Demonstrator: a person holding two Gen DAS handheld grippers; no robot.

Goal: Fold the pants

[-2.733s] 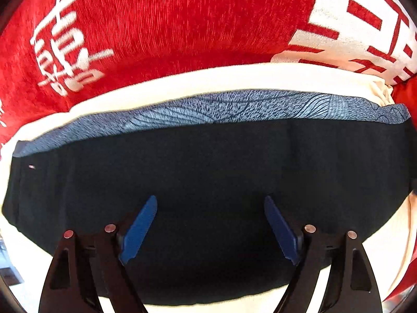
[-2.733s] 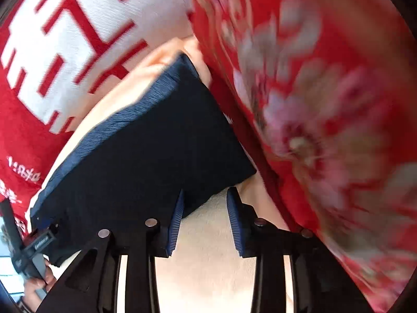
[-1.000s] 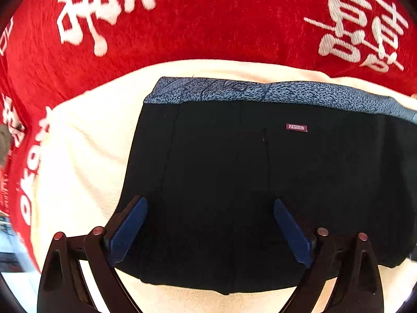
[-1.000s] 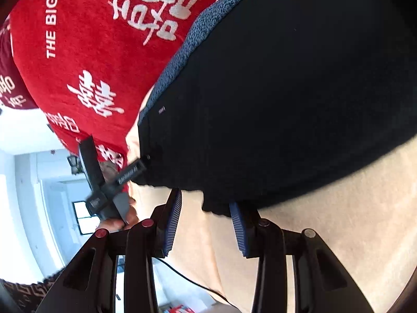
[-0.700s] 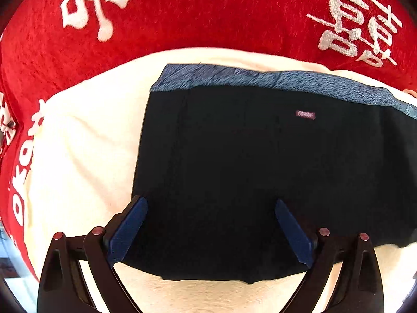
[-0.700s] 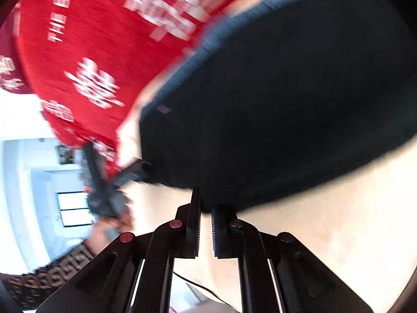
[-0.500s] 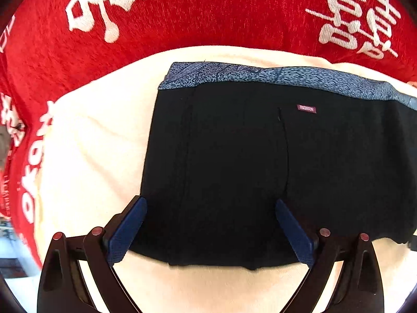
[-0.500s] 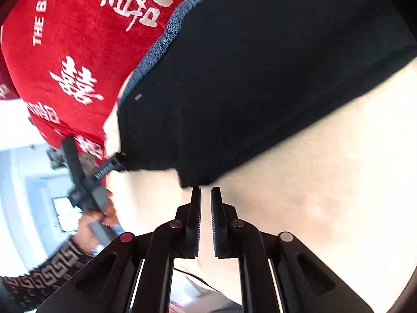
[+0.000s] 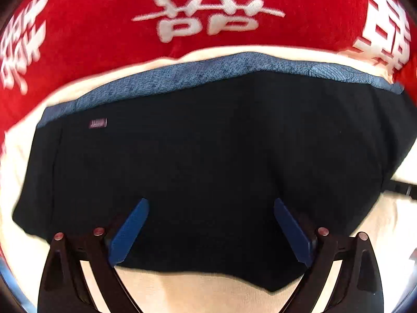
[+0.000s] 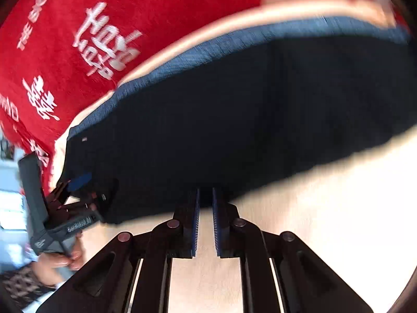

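The pants (image 9: 208, 161) already lie as a compact dark rectangle on a cream cloth (image 10: 312, 208) spread over a red blanket (image 9: 91, 39), with the blue-grey waistband (image 9: 208, 74) along the far edge, so the earlier folds look done; what seems left is one more fold across, or a final tidy. The left gripper (image 9: 211, 230) hangs over the near half of the pants with its jaws spread wide and nothing between the pads; the near hem runs just under and behind its fingertips. The right gripper (image 10: 206, 224) is closed to a narrow slit at the near hem of the pants. Its fingertips meet the dark edge, and a bit of fabric seems pinched between them, though blur leaves that uncertain. In the right view the left gripper sits at the pants' left end, held by a hand (image 10: 57, 260).
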